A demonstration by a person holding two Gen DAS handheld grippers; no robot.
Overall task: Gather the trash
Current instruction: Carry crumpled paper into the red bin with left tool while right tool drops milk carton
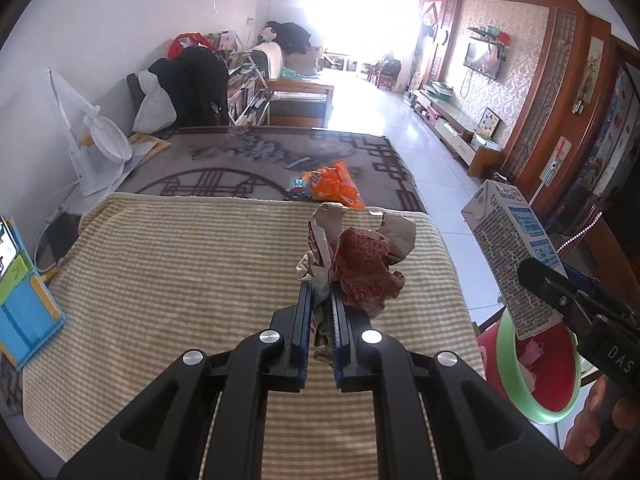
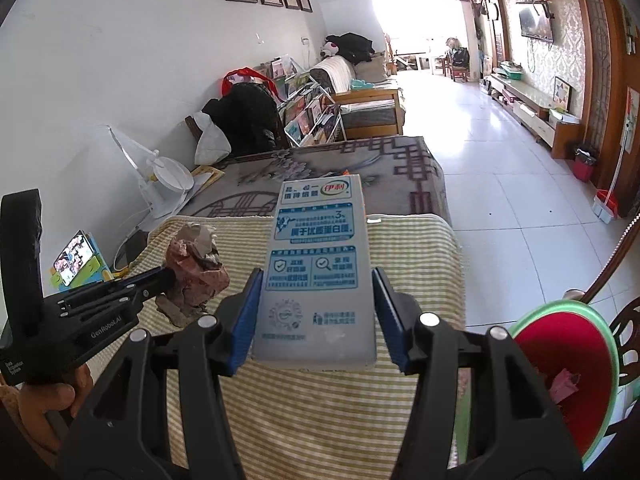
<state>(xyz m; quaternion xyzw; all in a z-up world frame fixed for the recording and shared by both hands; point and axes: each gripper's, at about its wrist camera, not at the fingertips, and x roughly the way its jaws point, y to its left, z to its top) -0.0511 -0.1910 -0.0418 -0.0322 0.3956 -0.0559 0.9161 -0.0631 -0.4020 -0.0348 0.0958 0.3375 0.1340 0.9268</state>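
Note:
My left gripper (image 1: 320,292) is shut on a crumpled brown and red paper wrapper (image 1: 360,264), held above the striped cloth. The same wrapper (image 2: 196,276) shows at the left of the right wrist view, in the left gripper (image 2: 170,276). My right gripper (image 2: 318,276) is shut on a white and blue milk carton (image 2: 316,264), its pads pressed on both sides. In the left wrist view the carton (image 1: 512,252) hangs over a red bin with a green rim (image 1: 540,372). The bin (image 2: 568,376) sits low at the right and holds a pink scrap (image 2: 564,384).
A striped yellow cloth (image 1: 180,280) covers the near table, with a patterned grey blanket (image 1: 248,160) beyond it. Orange snack wrappers (image 1: 336,184) lie at the blanket's near edge. A white fan (image 1: 100,140) and a blue toy stand (image 1: 24,312) sit at the left. White tiled floor (image 2: 500,184) runs along the right.

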